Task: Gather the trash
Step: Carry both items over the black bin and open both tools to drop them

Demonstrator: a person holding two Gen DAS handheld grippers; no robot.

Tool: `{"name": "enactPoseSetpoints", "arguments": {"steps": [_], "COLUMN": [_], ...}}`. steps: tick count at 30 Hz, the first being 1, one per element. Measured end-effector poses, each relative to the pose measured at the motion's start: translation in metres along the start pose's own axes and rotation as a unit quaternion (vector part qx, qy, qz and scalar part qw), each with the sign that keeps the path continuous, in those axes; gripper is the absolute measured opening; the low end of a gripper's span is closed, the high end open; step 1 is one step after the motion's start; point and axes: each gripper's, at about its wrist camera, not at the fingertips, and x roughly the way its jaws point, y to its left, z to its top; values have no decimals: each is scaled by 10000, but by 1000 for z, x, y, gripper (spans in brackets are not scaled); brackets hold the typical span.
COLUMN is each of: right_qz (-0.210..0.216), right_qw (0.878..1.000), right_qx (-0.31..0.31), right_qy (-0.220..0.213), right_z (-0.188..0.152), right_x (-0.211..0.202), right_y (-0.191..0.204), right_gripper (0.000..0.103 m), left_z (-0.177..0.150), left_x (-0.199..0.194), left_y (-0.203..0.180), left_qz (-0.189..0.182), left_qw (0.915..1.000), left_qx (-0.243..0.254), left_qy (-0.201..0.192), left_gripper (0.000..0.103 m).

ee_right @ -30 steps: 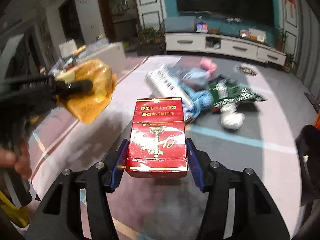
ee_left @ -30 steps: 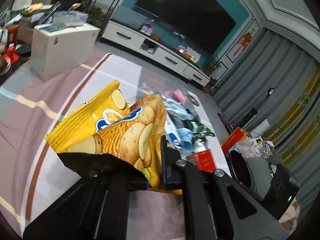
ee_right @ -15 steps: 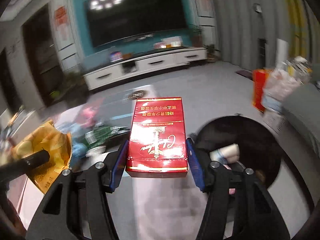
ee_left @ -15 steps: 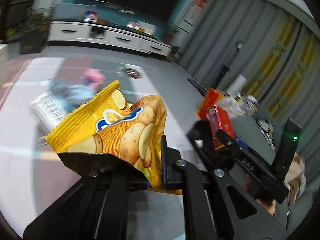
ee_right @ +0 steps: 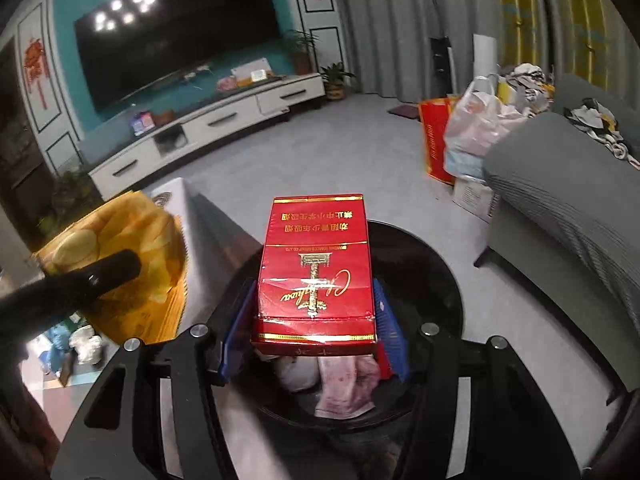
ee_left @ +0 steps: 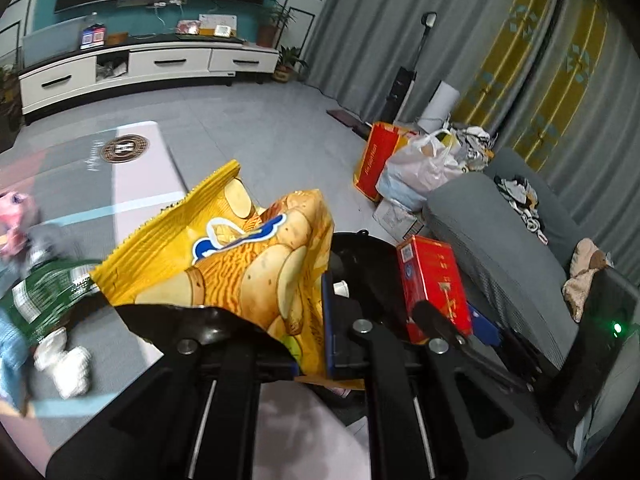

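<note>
My left gripper (ee_left: 308,320) is shut on a yellow chip bag (ee_left: 240,256), held up in the air. The bag also shows at the left of the right wrist view (ee_right: 120,264). My right gripper (ee_right: 316,332) is shut on a red box (ee_right: 316,272) and holds it over the open black trash bin (ee_right: 436,264). The bin holds a paper cup (ee_left: 342,289) and pink and white trash (ee_right: 348,380). In the left wrist view the red box (ee_left: 434,280) hangs above the bin (ee_left: 368,252), just right of the chip bag.
More trash lies on the floor at the left: a green wrapper (ee_left: 40,296), white crumpled paper (ee_left: 64,364), a pink item (ee_left: 16,216). A grey sofa (ee_right: 568,200) stands right of the bin. A red bag (ee_left: 376,164) and plastic bags (ee_left: 424,164) sit beyond it. A TV cabinet (ee_left: 148,68) lines the far wall.
Both grippers have swung right, away from the trash pile and towards the bin. The red box is now over the bin opening, and the chip bag is close beside it.
</note>
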Motion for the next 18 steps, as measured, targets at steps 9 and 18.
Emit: {"name": "enactPoseSetpoints", "arguments": {"steps": [9,18], "right_qz": [-374,-595], "right_qw": [9980,9959], "right_qx": [230,215], "right_qy": [458,650], "right_z": [-1,-3], "right_x": [26,33], "right_y": [-12,-17], "right_gripper": [57,61], "left_z": [1,-6], "left_x": [57,74], "left_y": [-14,-18], "left_qz": [258,493], "left_qw": [9975,9950], "left_qx": [372,500], "left_qy": [537,713], "left_gripper": [10,17]}}
